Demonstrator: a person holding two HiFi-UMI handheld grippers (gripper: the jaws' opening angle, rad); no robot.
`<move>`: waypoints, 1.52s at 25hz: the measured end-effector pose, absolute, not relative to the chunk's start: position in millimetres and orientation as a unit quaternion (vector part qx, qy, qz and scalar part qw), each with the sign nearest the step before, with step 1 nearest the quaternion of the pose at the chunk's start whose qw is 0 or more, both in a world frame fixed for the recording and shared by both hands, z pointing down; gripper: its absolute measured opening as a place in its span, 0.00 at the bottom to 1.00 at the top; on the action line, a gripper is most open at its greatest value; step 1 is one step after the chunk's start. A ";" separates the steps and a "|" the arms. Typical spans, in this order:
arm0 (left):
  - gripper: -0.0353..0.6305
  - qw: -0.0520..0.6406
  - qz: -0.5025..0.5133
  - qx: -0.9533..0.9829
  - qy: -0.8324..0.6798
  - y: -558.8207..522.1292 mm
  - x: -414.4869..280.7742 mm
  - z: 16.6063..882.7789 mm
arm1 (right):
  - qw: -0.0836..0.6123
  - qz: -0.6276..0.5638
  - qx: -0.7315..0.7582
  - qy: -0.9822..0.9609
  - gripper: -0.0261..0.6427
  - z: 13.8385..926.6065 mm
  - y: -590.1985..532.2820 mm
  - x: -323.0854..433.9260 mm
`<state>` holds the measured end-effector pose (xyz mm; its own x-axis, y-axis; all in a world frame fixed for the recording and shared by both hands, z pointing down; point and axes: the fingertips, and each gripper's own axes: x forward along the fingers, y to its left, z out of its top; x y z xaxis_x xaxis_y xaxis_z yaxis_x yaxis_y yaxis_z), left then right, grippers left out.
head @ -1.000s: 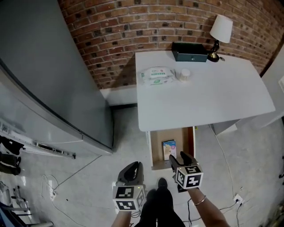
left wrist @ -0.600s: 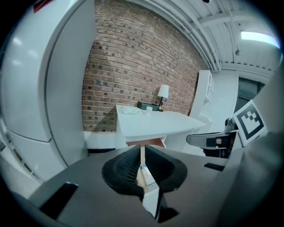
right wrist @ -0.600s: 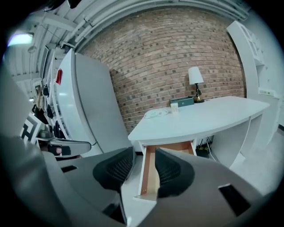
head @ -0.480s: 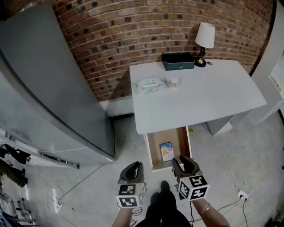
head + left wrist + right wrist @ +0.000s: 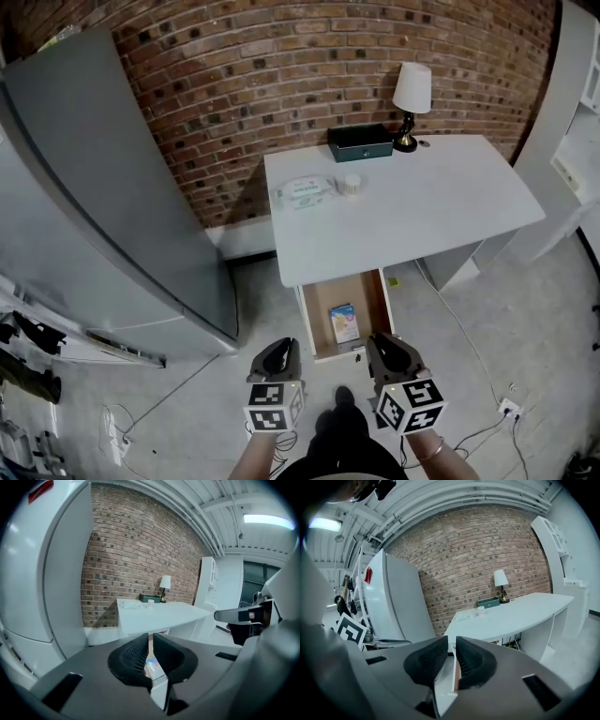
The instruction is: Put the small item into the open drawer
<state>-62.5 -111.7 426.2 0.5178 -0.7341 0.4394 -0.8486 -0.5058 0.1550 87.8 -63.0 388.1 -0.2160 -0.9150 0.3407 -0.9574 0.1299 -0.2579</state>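
Left gripper (image 5: 279, 352) is hanging just short of the drawer (image 5: 315, 319) front. Its jaws are sitting nearly together w/ only a slit btwn them & nothing in it. The small item (image 5: 343, 322), a flat printed packet by the look, is lying approx mid-drawer, below the counter (image 5: 422, 216) edge & touching neither gripper. Right gripper (image 5: 389, 345) is hanging by the drawer's front right corner & its jaws are closing. The gap is already narrow, w/ nothing btwn the pads, only the drawer edge showing through.

My read: w/ the item lying in the drawer & both grippers empty, the placing is looking done & the person is prob just backing off. The drawer is standing open, and the task isn't asking for it shut.

Vs a sec ago:
- Fridge (image 5: 84, 187), counter & lamp (image 5: 411, 92) are showing smaller & more floor is coming into view, i.e. the head is pulling back & up.
- Left gripper is keeping approx the same spot in front of the person, jaws unchanged.
- The item isn't shifting in the drawer.
- Right gripper was reaching over the drawer's front end w/ jaws spread wide & tips near the item; now it is sitting back off the drawer w/ jaws pinching in
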 end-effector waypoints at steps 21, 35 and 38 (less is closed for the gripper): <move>0.12 0.159 0.149 0.863 -0.457 -80.3 -71.1 397.2 | 0.018 0.223 0.645 -0.731 0.05 359.7 -4.7 99.4; 0.12 0.160 0.152 0.864 -0.452 -66.3 -81.3 401.1 | 0.050 0.216 0.655 -0.723 0.05 369.4 11.4 91.8; 0.12 0.160 0.152 0.864 -0.453 -64.2 -84.0 402.1 | 0.051 0.219 0.654 -0.722 0.05 372.6 13.0 89.2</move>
